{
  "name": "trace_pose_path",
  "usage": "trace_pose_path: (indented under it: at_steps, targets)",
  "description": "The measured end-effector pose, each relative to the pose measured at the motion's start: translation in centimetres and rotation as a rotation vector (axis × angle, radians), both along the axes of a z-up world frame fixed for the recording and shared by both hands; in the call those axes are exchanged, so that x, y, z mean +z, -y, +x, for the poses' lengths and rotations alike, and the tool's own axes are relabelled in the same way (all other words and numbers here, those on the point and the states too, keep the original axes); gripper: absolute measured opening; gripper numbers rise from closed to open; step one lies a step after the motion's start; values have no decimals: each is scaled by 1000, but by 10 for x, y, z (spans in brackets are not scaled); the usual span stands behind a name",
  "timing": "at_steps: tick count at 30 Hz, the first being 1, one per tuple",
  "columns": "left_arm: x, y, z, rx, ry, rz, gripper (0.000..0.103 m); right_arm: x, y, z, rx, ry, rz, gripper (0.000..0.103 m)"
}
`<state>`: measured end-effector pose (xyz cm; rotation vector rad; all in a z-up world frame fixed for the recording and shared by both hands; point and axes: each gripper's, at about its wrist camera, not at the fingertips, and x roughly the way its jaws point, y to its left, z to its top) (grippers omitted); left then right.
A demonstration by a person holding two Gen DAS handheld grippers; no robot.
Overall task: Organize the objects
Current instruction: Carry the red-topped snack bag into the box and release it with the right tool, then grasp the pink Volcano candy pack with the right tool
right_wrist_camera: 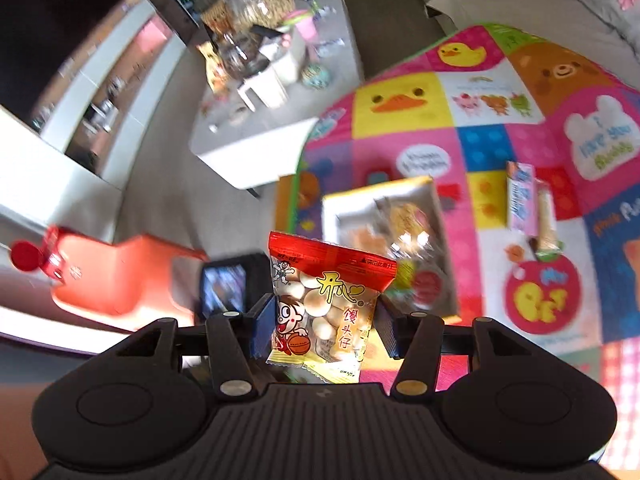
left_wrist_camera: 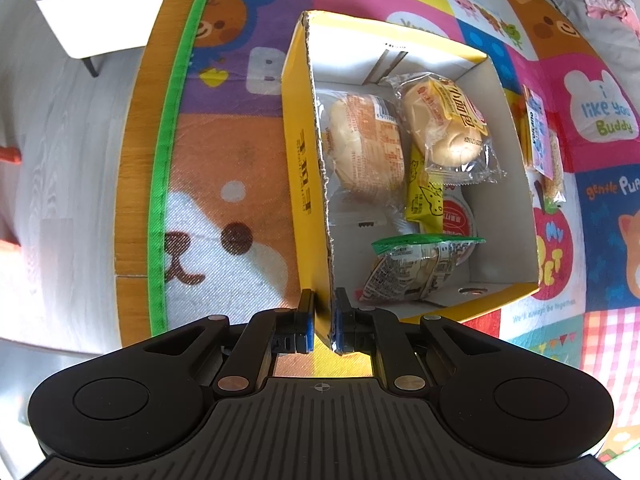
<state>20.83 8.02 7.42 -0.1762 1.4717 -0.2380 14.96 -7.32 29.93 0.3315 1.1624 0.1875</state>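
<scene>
So the left gripper point(left_wrist_camera: 323, 320) is clamped right on the near wall of the box point(left_wrist_camera: 308, 184), one pad outside and one inside, squeezing the cardboard, and that looks like it's just there to keep the box from sliding on the mat point(left_wrist_camera: 224, 128) while stuff gets dropped in. Just past that wall, inside the box, there's a green-topped packet point(left_wrist_camera: 416, 268) nearest the gripper, then a yellow packet point(left_wrist_camera: 425, 196) and a red-lidded cup point(left_wrist_camera: 458, 216) tucked under it, and further back two wrapped buns, one point(left_wrist_camera: 366, 148) against the gripped wall and one point(left_wrist_camera: 444, 128) leaning on top toward the far side. Outside the box, just beyond its right wall, a couple of stick-type snacks point(left_wrist_camera: 540, 136) are lying on the mat, probably next in line. Meanwhile the right gripper point(right_wrist_camera: 324, 326) is pinching a red-and-yellow snack bag point(right_wrist_camera: 328, 304) by its lower half so it stands upright between the pads, held up in the air short of the box point(right_wrist_camera: 384, 240). The right view is pretty blurry, so the gripper is likely mid-swing. Best guess is the bag needs carrying over the box's open top and dropping in the free spot by the right wall. Behind the box there's a cluttered white table point(right_wrist_camera: 280, 92).
</scene>
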Motion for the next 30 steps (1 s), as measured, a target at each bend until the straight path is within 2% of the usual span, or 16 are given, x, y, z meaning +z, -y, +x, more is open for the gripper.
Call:
trace_pose_path:
  at_steps: [4, 10, 12, 18, 25, 30]
  targets:
    - [-2, -3, 0, 11, -8, -10, 11, 2, 12, -3, -20, 20, -20, 58]
    - [-2, -1, 2, 17, -17, 1, 11, -11, 67, -17, -148, -24, -13, 59]
    - [-3, -2, 3, 25, -25, 0, 11, -17, 86, -25, -187, -40, -37, 63]
    - [-3, -1, 7, 47, -38, 5, 11, -44, 136, -42, -266, -104, -91, 63]
    - [2, 7, 16, 93, -35, -11, 11, -65, 165, -15, -213, -80, -175, 63]
    - [7, 20, 22, 70, -8, 18, 10, -107, 184, 25, -155, -71, -211, 63]
